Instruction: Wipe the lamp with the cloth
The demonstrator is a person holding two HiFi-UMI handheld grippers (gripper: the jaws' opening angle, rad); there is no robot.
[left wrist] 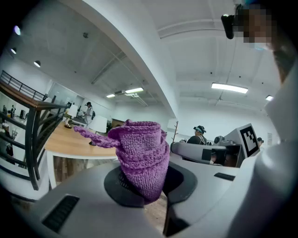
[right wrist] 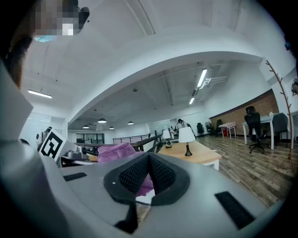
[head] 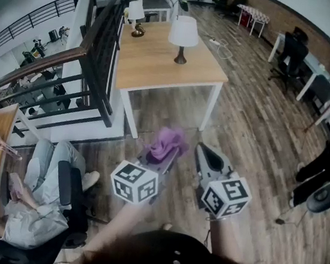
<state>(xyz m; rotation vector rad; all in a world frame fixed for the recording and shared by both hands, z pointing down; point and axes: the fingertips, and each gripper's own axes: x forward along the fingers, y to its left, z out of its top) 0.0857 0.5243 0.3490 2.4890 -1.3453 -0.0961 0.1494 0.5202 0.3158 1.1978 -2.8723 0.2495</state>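
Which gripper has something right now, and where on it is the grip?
The left gripper holds the purple cloth, clamped at its bunched lower end, with the rest standing up above the jaws. The right gripper is shut on nothing.

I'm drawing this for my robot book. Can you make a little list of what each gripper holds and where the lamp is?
Left gripper: fingers shut on the purple cloth
Right gripper: fingers together, nothing between them
Nearer lamp: white shade, standing on the wooden table ahead
Wiping: not started; the cloth is away from the lamp
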